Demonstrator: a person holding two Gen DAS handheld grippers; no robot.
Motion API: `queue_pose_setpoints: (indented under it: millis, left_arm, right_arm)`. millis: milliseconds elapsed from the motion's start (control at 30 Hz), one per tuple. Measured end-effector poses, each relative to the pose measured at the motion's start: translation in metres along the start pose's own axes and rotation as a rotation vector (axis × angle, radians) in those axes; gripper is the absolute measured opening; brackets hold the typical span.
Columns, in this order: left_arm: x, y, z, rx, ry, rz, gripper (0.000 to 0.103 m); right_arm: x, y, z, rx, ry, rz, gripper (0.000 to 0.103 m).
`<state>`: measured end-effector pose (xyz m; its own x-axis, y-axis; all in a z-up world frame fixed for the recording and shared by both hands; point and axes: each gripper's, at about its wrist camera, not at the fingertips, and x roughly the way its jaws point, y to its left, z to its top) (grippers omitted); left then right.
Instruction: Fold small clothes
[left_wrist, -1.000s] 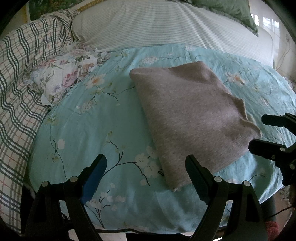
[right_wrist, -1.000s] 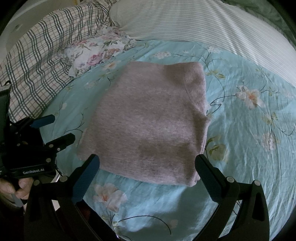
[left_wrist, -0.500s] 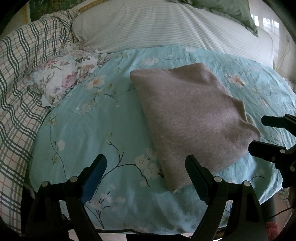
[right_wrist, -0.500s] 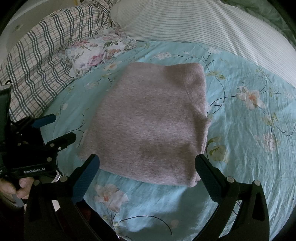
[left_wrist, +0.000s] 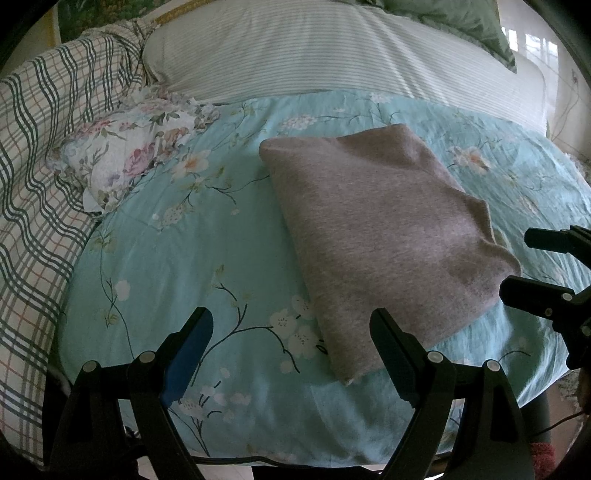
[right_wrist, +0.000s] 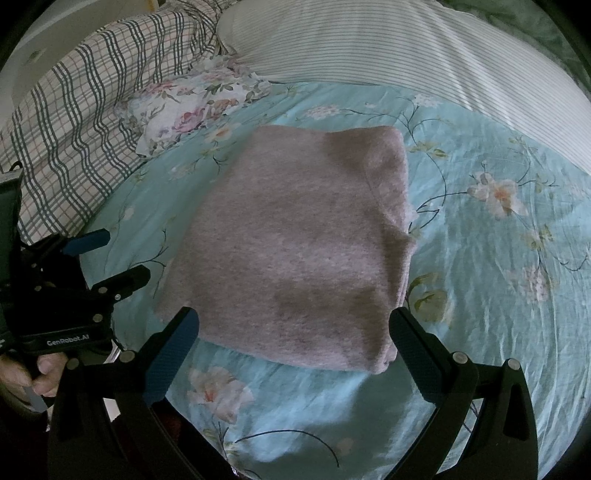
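While both of my grippers hang above the near edge of the bed, the folded grey garment (right_wrist: 295, 251) lies flat on the turquoise flowered sheet (right_wrist: 480, 258), as a neat rectangle with its layered edges to the right side. From my right wrist camera the garment fills the centre, and the right gripper (right_wrist: 293, 328) stands with its jaws wide apart, one finger at about 7 o'clock and one at about 5 o'clock of the garment; nothing is between them and they do not touch the cloth. From my left wrist camera the garment (left_wrist: 384, 236) is at about 2 o'clock from the left gripper (left_wrist: 291, 328), whose jaws are also spread wide and empty above the sheet. At about 10 o'clock from the garment I see a crumpled flowered cloth (right_wrist: 192, 107), beside it a checked blanket (right_wrist: 74, 122), and at 12 o'clock a striped pillow (right_wrist: 388, 48). A hand (right_wrist: 40, 373) holds the left gripper's handle.
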<state>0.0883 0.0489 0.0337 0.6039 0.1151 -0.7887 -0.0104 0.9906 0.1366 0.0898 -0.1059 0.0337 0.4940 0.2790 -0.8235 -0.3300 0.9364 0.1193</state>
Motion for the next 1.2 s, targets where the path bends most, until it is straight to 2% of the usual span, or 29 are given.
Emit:
queue_pose_setpoints:
  millis: [700, 1200]
  left_arm:
    - [0.003, -0.001, 0.006, 0.009, 0.0, -0.005, 0.087]
    - [0.007, 0.003, 0.014, 0.004, -0.005, -0.024, 0.087]
  right_arm:
    - [-0.001, -0.003, 0.002, 0.001, -0.004, 0.003, 0.103]
    - [0.006, -0.014, 0.02, -0.006, -0.002, -0.001, 0.103]
